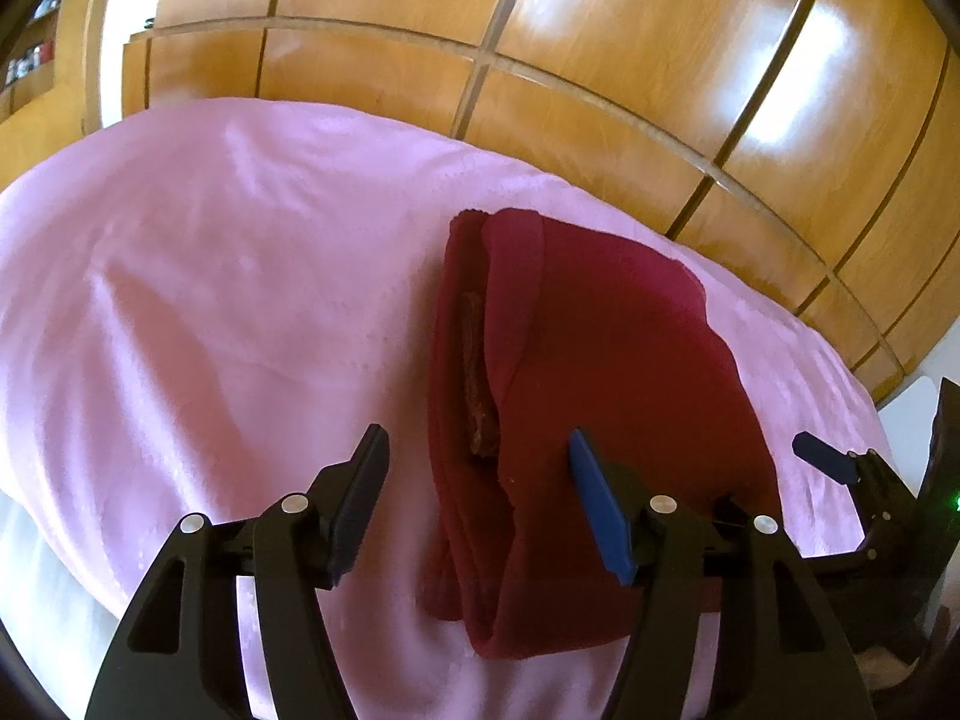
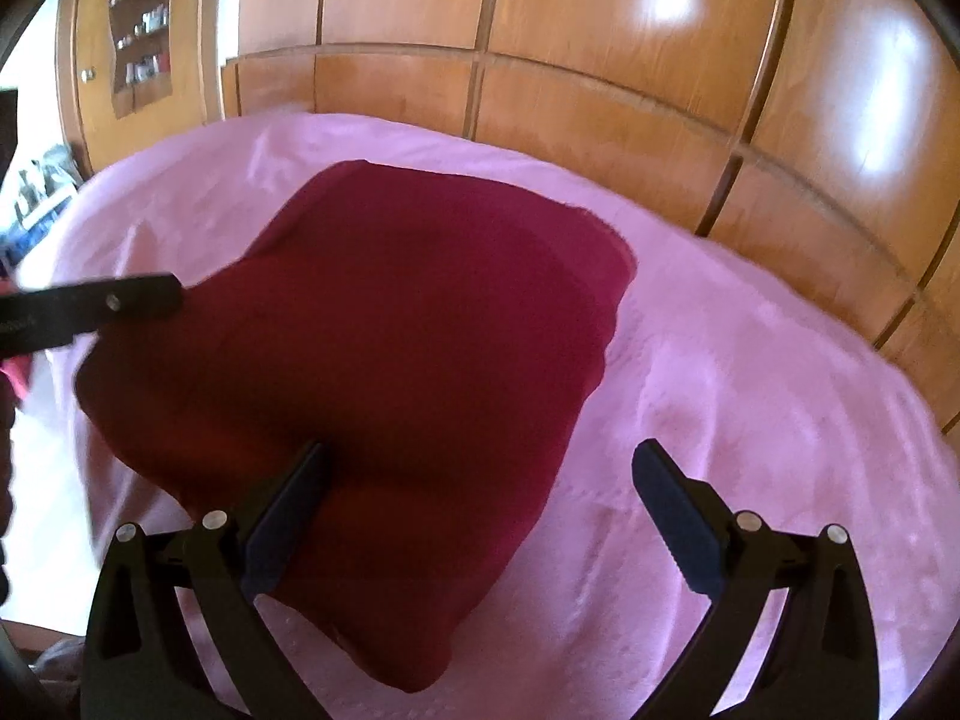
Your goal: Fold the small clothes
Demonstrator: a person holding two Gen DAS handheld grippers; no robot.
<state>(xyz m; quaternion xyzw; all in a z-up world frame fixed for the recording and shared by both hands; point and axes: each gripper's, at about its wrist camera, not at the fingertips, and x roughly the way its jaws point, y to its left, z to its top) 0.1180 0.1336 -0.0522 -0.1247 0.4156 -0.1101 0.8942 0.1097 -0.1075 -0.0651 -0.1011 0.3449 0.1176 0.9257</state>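
A wooden wardrobe (image 1: 600, 60) fills the background, its top cut off by the lens. Below it the pink bed (image 1: 210, 300) runs out of frame at left and bottom; its right edge shows in the left wrist view, with something white beyond that is hard to make out. Wide bare cover lies left of the garment there, and right of it in the right wrist view.

The dark red garment (image 1: 570, 360) lies folded near the bed's right side, layered edges and a brownish strip showing along its left; its near end is partly hidden behind gripper fingers.

The left gripper (image 1: 474, 504) stands wide open astride the garment's near left edge, holding nothing. The right gripper (image 2: 480, 498) is also open and empty, its left finger (image 2: 288, 510) over the cloth; contact is unclear.
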